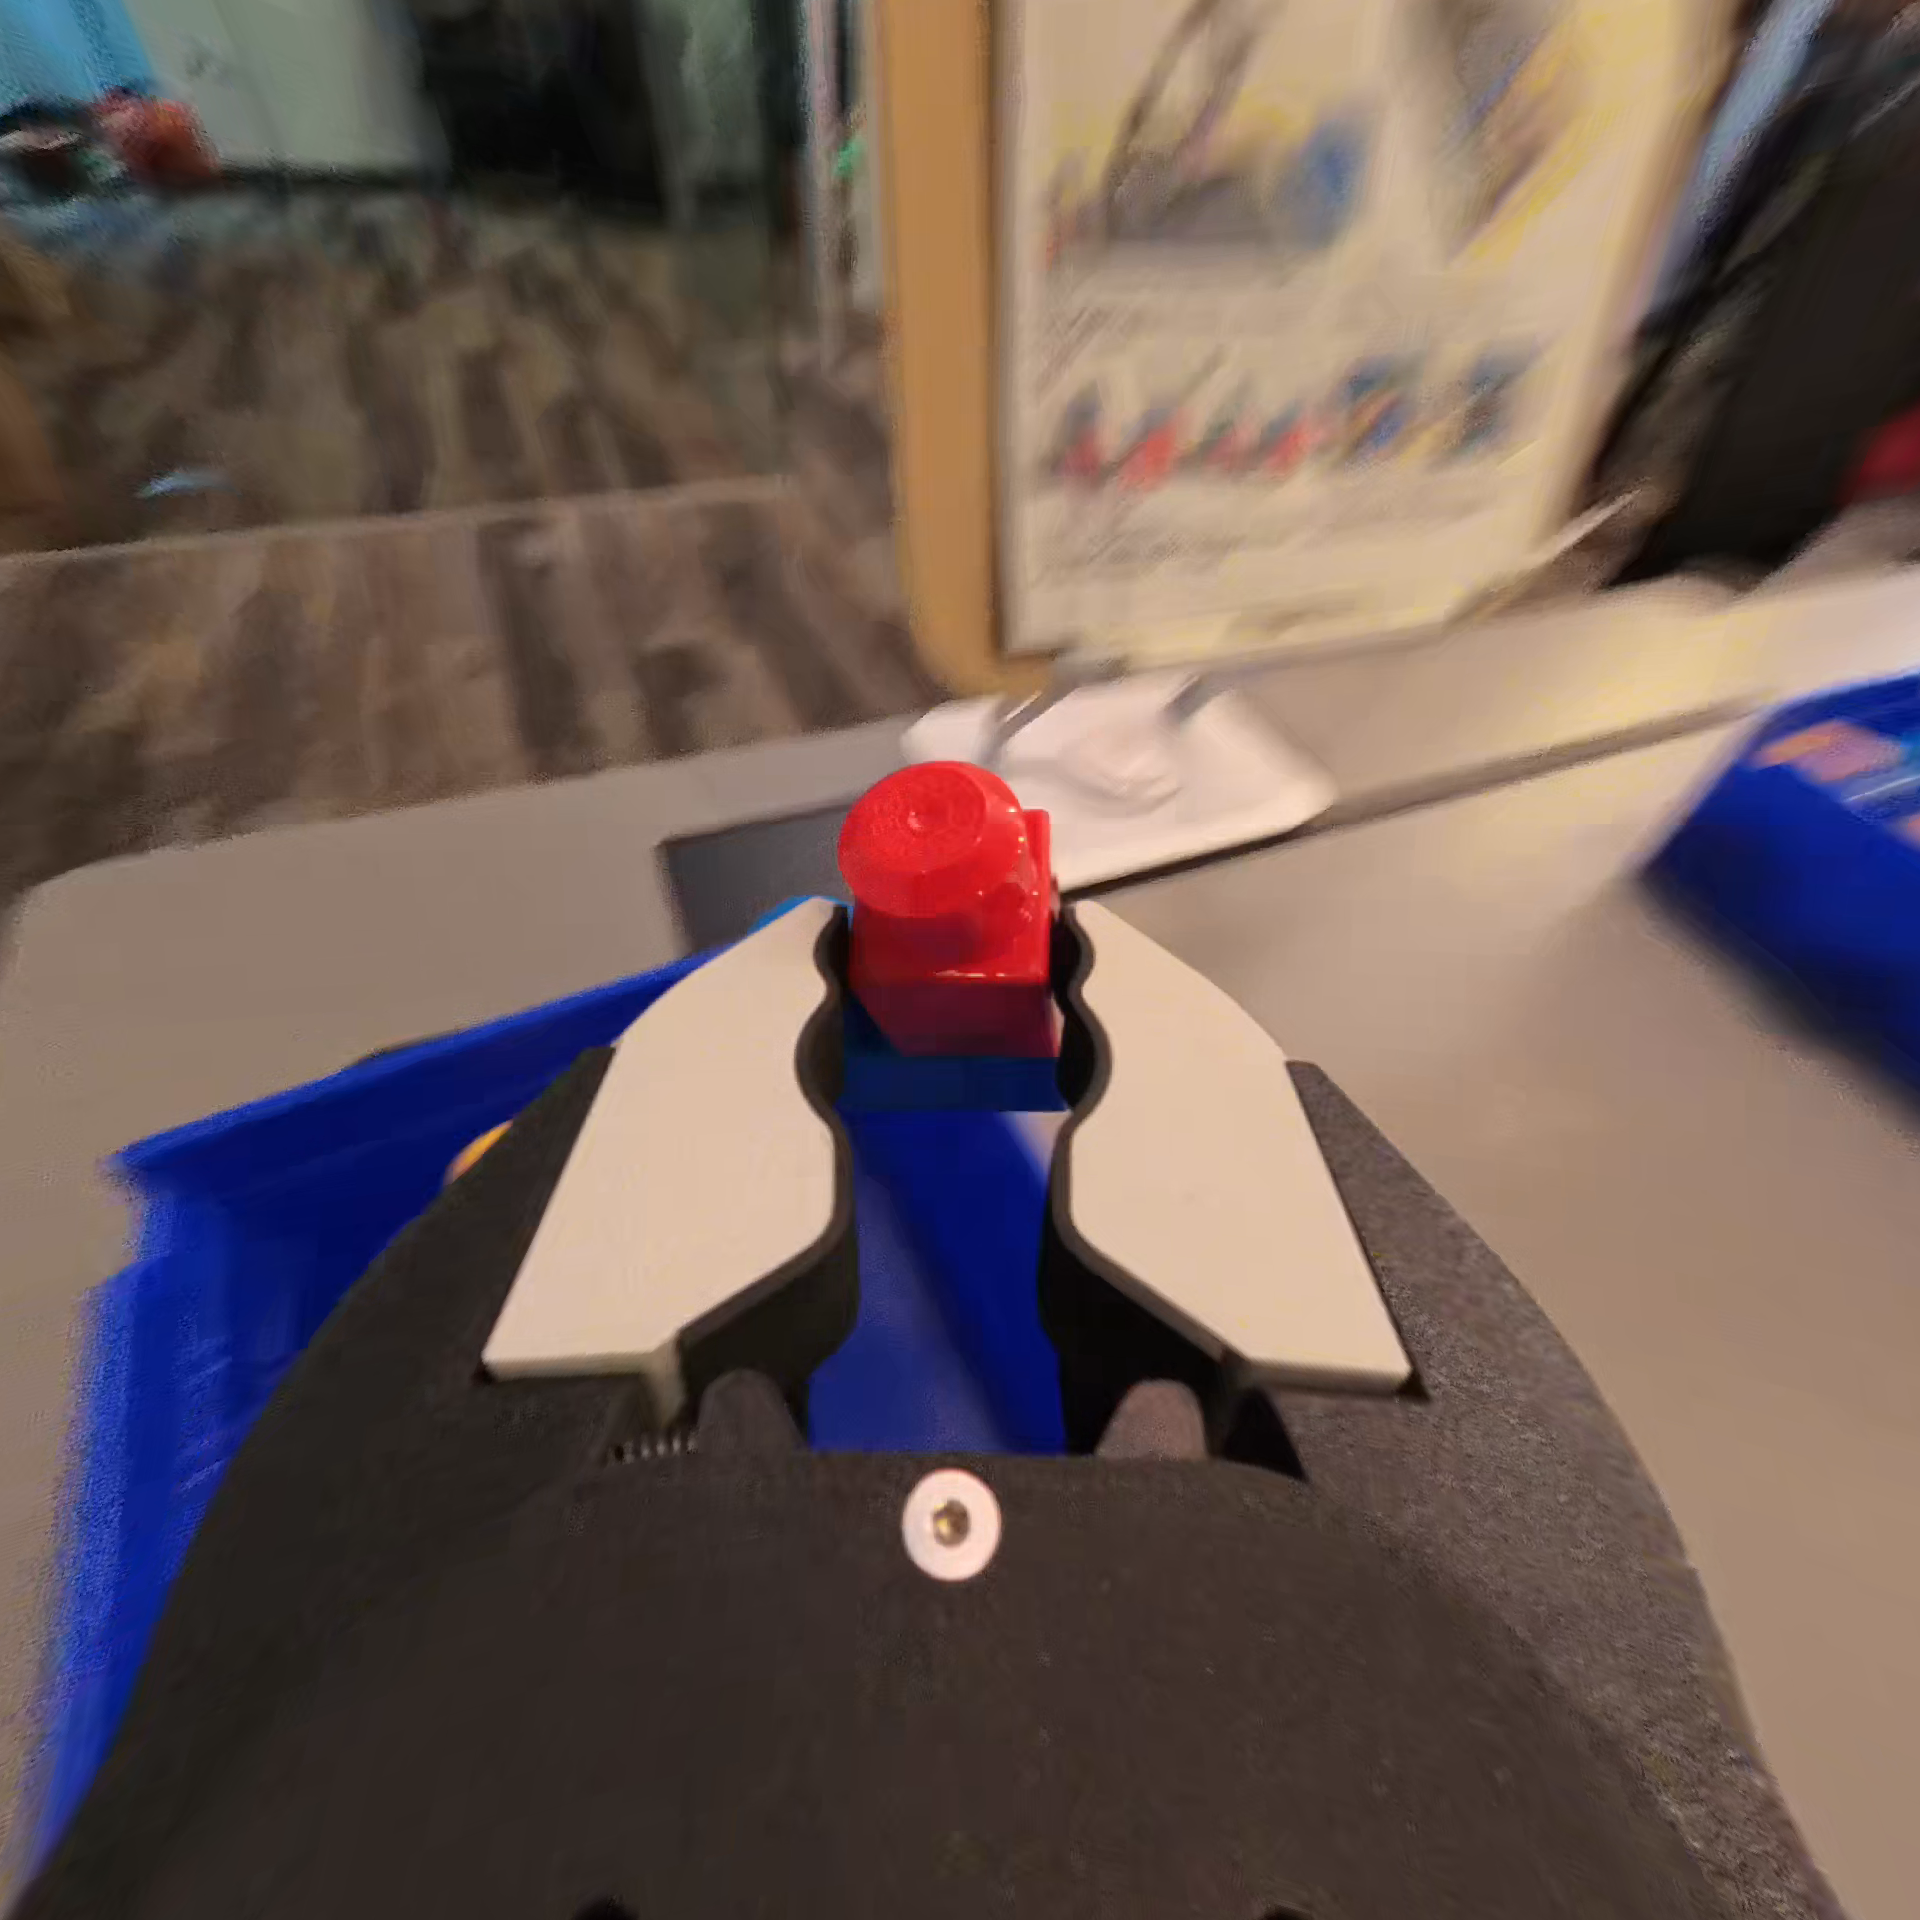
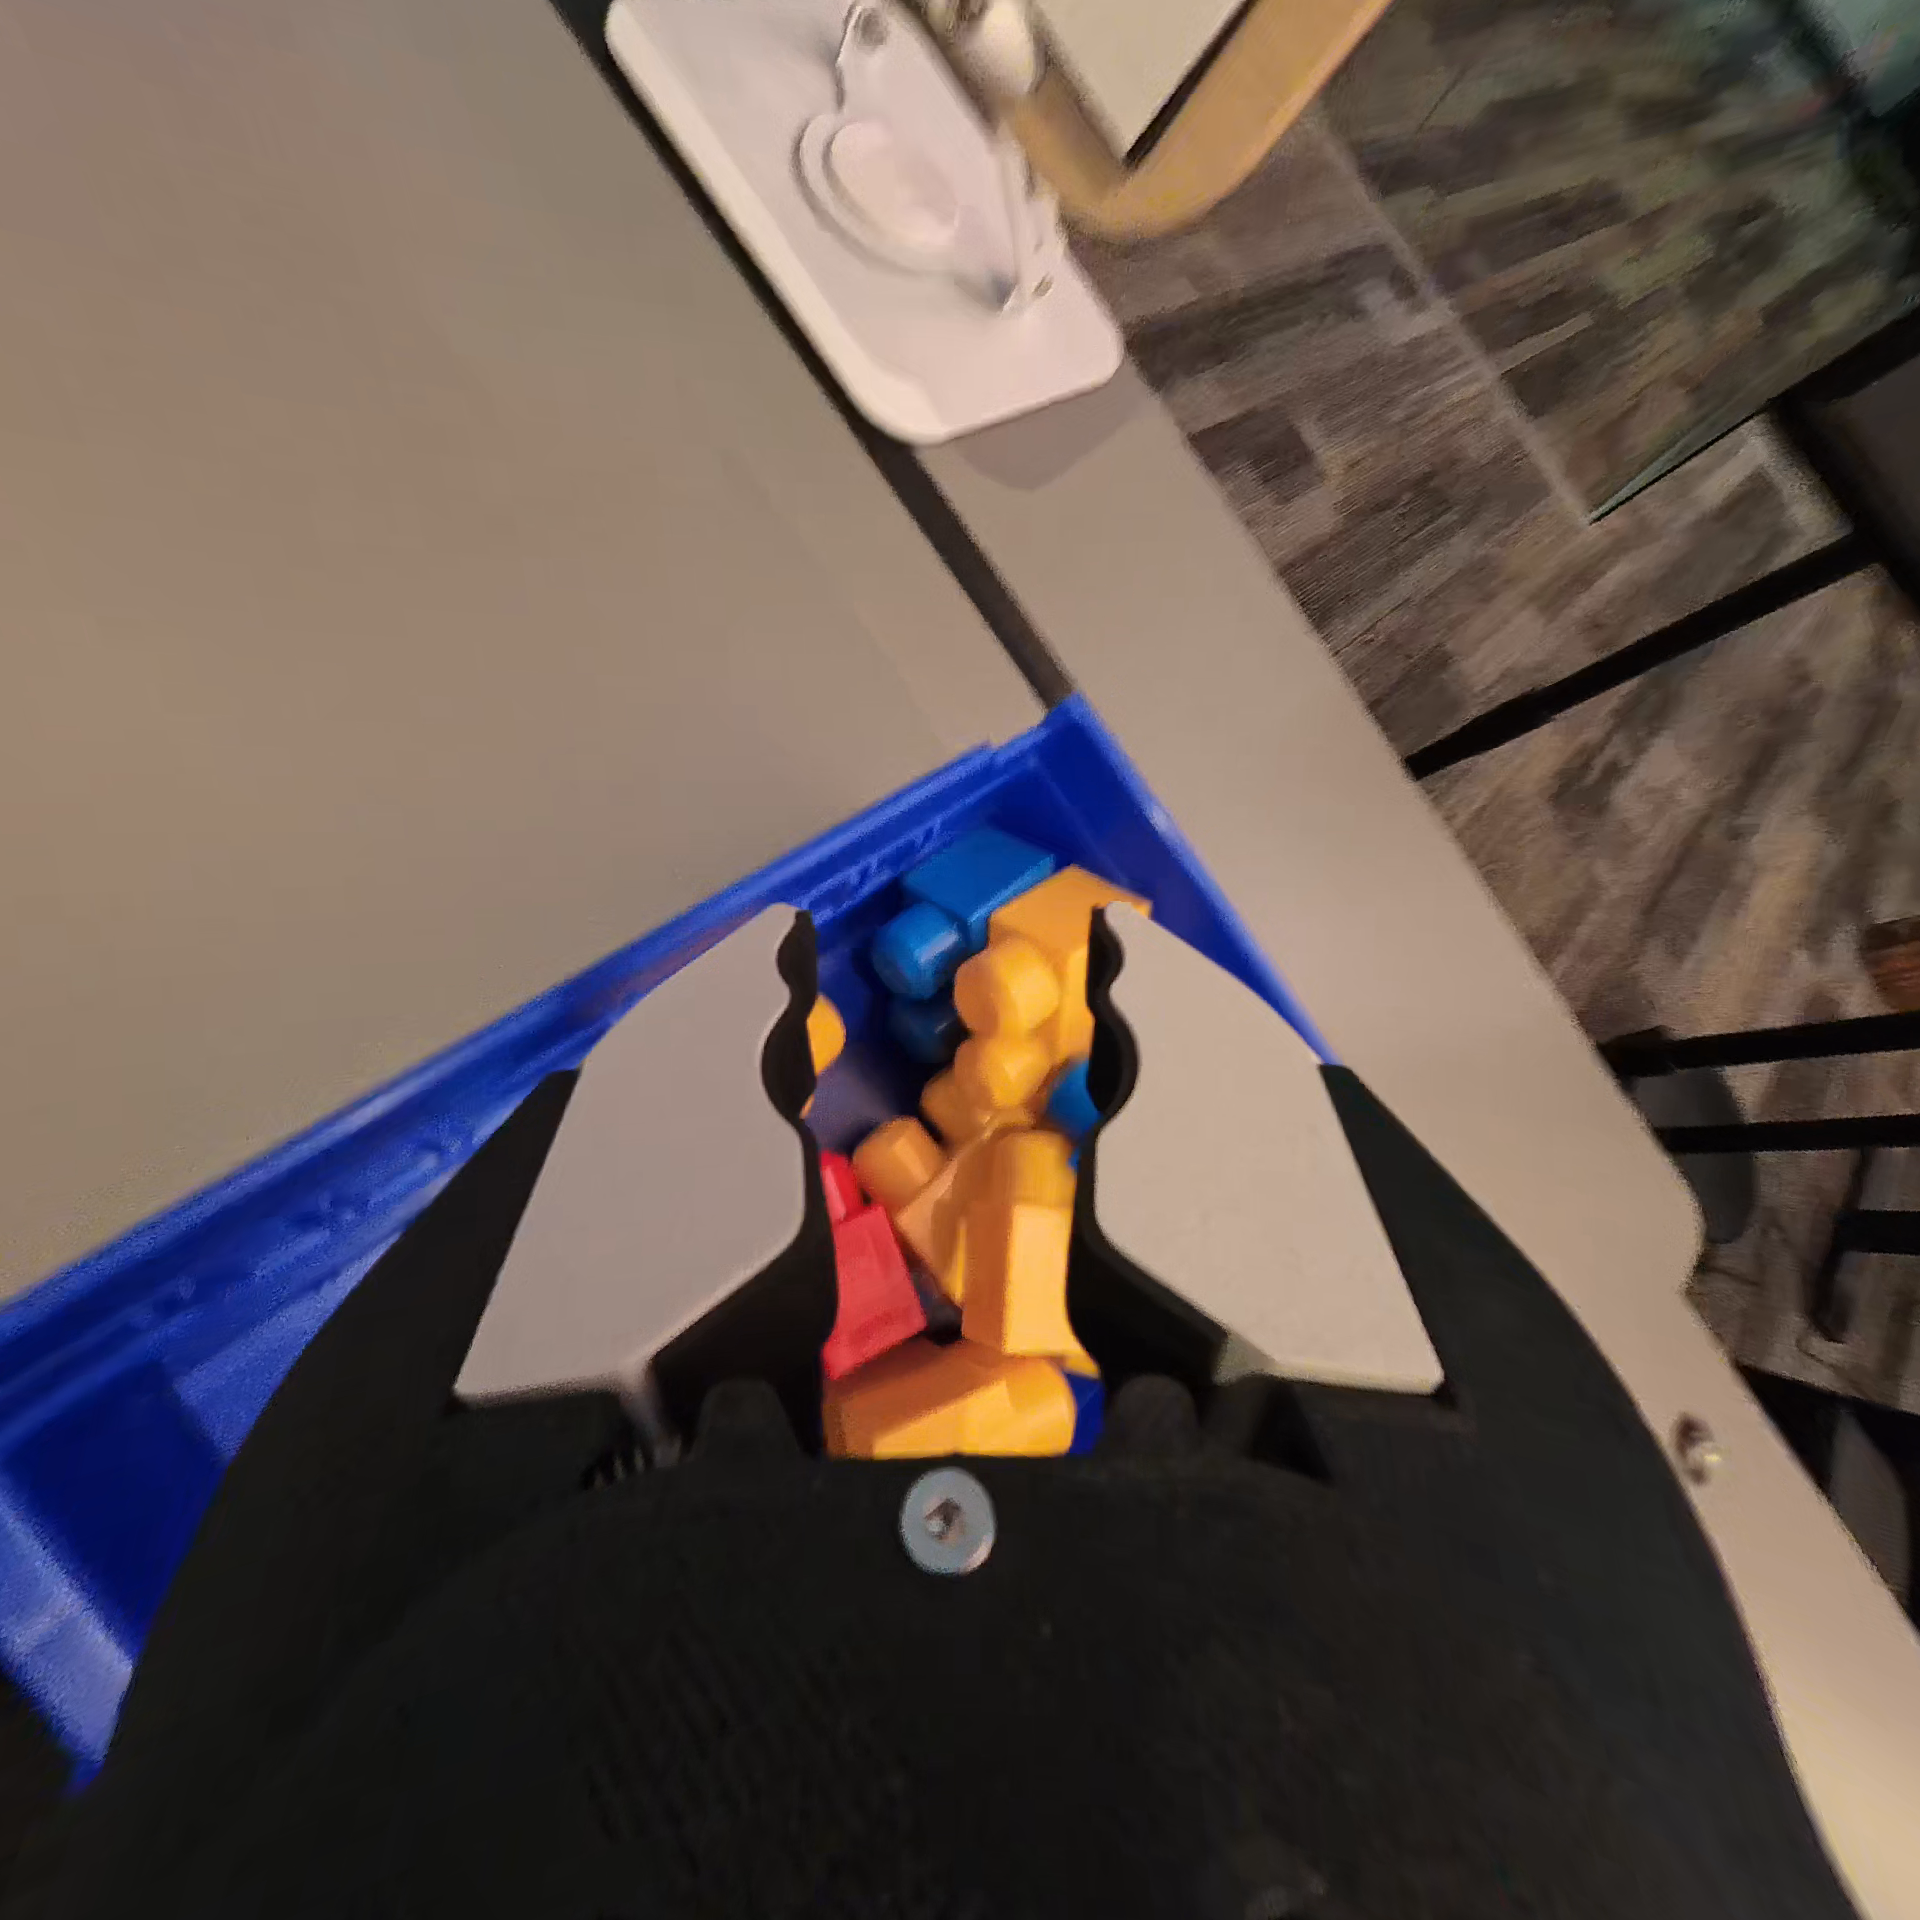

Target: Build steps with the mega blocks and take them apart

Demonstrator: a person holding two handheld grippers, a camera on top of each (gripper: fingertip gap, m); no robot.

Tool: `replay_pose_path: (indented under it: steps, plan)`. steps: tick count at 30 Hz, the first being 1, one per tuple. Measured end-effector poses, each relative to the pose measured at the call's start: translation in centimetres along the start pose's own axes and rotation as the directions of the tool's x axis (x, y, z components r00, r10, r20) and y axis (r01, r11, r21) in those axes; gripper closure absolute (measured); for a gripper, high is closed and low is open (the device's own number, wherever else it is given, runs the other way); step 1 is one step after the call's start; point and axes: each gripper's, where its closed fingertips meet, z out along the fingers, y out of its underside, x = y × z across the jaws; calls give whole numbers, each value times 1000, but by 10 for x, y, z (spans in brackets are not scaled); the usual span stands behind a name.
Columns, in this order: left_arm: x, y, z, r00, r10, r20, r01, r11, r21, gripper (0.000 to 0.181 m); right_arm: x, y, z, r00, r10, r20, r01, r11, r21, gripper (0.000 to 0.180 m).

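In the left wrist view my left gripper (image 1: 951, 914) is shut on a red mega block (image 1: 935, 862), stud turned toward the camera, with a blue block (image 1: 951, 1081) directly beneath it. It is held above a blue bin (image 1: 260, 1195). In the right wrist view my right gripper (image 2: 951, 920) points down into a blue bin (image 2: 623, 977) with its jaws apart. Between the fingers lie loose yellow blocks (image 2: 1013, 1049), a blue block (image 2: 966, 873) and a red block (image 2: 868, 1278). A yellow block lies close to the right finger; no grip shows.
The grey table (image 2: 364, 520) ends at an edge on the right (image 2: 1455, 935), with carpet below. A white stand base (image 2: 894, 208) sits at the far edge and also shows in the left wrist view (image 1: 1122, 769). A framed poster (image 1: 1299, 312) stands behind. Another blue bin (image 1: 1818, 862) is at the right. My right fingertips sit around 55 centimetres from my left ones.
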Motion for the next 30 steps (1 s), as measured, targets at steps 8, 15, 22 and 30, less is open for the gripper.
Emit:
replay_pose_path:
  steps: [8, 15, 22, 30]
  plan:
    - [209, -68, -30, 675, -206, -709, 400, 909, 117, 143, -125, -167, -38, 962, -206, -179, 272, 777, 568, 119]
    - [315, -37, -28, 380, -321, -867, 437, 889, -138, 143, -172, -193, -49, 938, -160, -309, 331, 685, 649, 107]
    - [317, -45, -36, 441, -122, -889, 347, 937, 44, 114, -183, -196, -67, 976, -102, 191, -73, 675, 734, 143]
    - [335, -27, -43, 491, 149, -858, 113, 966, 233, 126, -201, -188, -77, 564, -38, 825, -555, 722, 413, 143]
